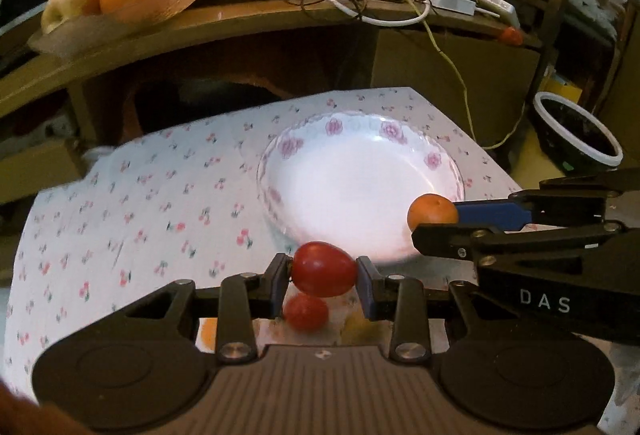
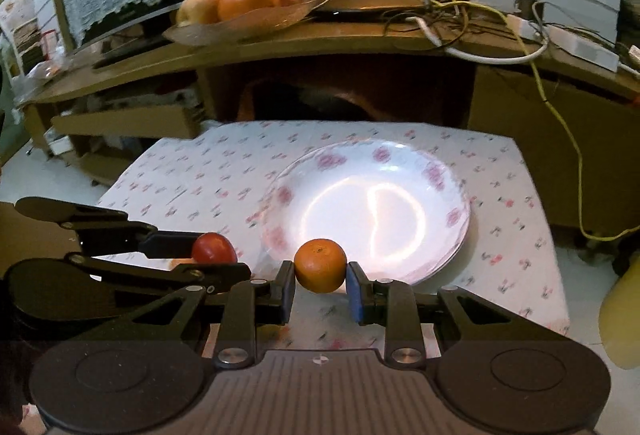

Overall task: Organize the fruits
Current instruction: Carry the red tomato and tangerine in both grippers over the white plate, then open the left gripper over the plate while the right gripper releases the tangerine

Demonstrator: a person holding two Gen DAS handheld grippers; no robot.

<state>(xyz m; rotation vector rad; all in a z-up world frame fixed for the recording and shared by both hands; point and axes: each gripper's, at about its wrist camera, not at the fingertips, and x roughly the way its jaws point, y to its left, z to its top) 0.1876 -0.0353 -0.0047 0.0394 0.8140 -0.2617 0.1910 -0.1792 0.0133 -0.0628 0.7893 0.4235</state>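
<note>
Left gripper (image 1: 324, 271): jaws clamped on smooth red tomato (image 1: 323, 268). Right gripper (image 2: 320, 275): jaws clamped on small round orange (image 2: 320, 265). White floral-rimmed plate (image 2: 448, 235) lies directly ahead of both; right gripper nearer.

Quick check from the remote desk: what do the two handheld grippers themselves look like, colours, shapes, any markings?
Both match: the left gripper and right gripper have black linkage arms with silver pivot screws, blue finger pads, a grey ribbed base between two round black discs, and white "DAS" lettering on the right one's side.

Cherry-print tablecloth (image 2: 208, 175) covers table; floral plate (image 2: 436, 171), red fruit (image 1: 306, 311) on it
</note>
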